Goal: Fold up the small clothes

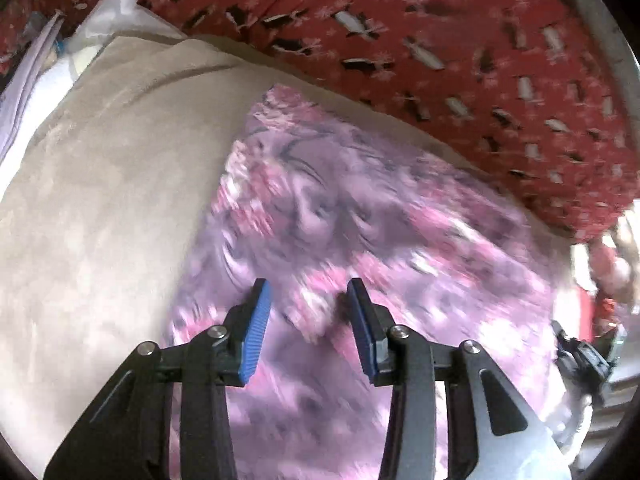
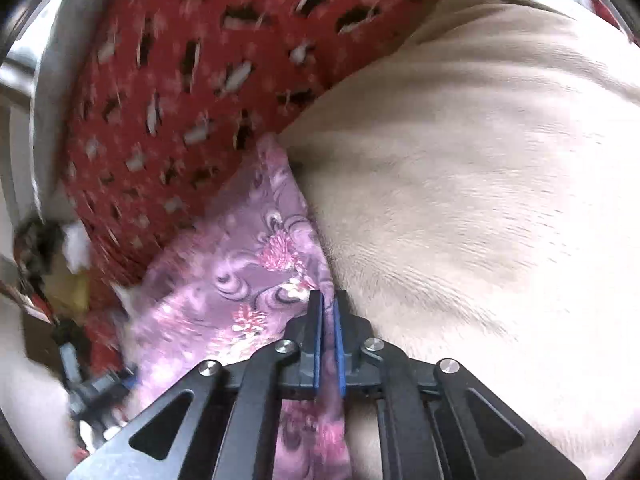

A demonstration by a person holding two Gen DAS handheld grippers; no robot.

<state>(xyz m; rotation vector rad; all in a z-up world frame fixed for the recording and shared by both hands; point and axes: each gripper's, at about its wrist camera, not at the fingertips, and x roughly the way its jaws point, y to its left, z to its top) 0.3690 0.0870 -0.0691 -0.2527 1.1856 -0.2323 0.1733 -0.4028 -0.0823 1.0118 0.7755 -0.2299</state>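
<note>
A purple and pink flowered cloth (image 1: pixel 360 240) lies on a beige blanket (image 1: pixel 100 200). My left gripper (image 1: pixel 307 296) is open just above the cloth, with its blue pads (image 1: pixel 256 332) apart and nothing between them. In the right wrist view the same cloth (image 2: pixel 240 272) lies to the left of the beige blanket (image 2: pixel 480 200). My right gripper (image 2: pixel 328 300) is shut on the cloth's edge, which runs between the blue pads. The other gripper shows blurred at the right edge of the left wrist view (image 1: pixel 588 356) and at the lower left of the right wrist view (image 2: pixel 96 384).
A red patterned bedspread (image 1: pixel 440 40) lies beyond the blanket, also in the right wrist view (image 2: pixel 180 80). White bags or cloths (image 1: pixel 120 12) sit at the far left of the blanket. A pale frame or wall (image 2: pixel 32 100) borders the bed.
</note>
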